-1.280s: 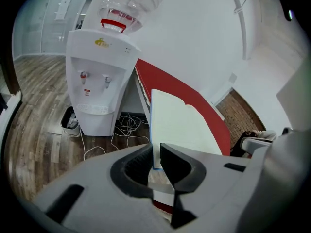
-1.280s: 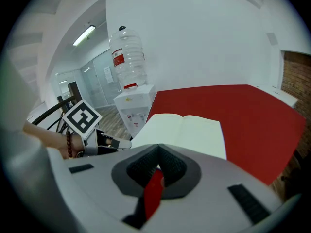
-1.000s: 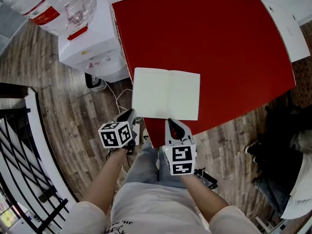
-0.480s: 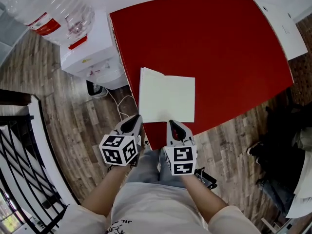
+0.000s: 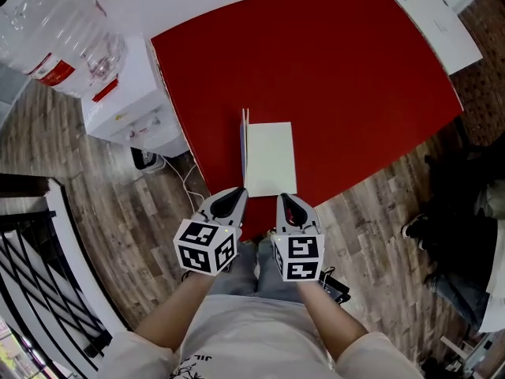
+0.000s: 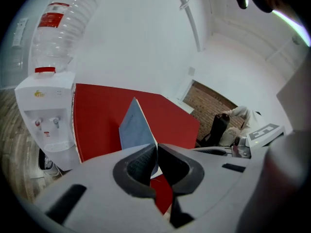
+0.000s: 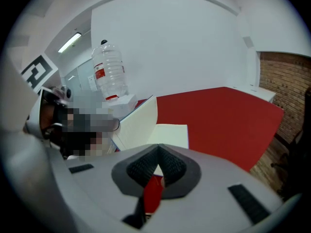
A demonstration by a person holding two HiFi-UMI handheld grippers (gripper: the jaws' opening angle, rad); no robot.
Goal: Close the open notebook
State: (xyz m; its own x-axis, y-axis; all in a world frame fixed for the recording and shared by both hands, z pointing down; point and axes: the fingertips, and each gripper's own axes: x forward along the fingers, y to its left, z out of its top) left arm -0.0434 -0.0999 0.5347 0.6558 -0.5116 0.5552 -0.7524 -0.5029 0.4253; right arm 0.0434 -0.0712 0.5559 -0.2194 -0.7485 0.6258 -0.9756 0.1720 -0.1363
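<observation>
1 thin cream-paged notebook sits near the front edge of the big red table, spine running straight away from the person. Right half lies flat. The grey-blue left cover stands pretty much upright along the spine, so imo it's gotta tip over to the right to finish. Left gripper has it: jaws have just been pinching tighter, nearly together w/ the cover's near edge clamped between em. Right gripper has jaws together, nothing in em, just beside the flat half's near edge. Count: 2 grippers, 1 notebook, 1 table.
</observation>
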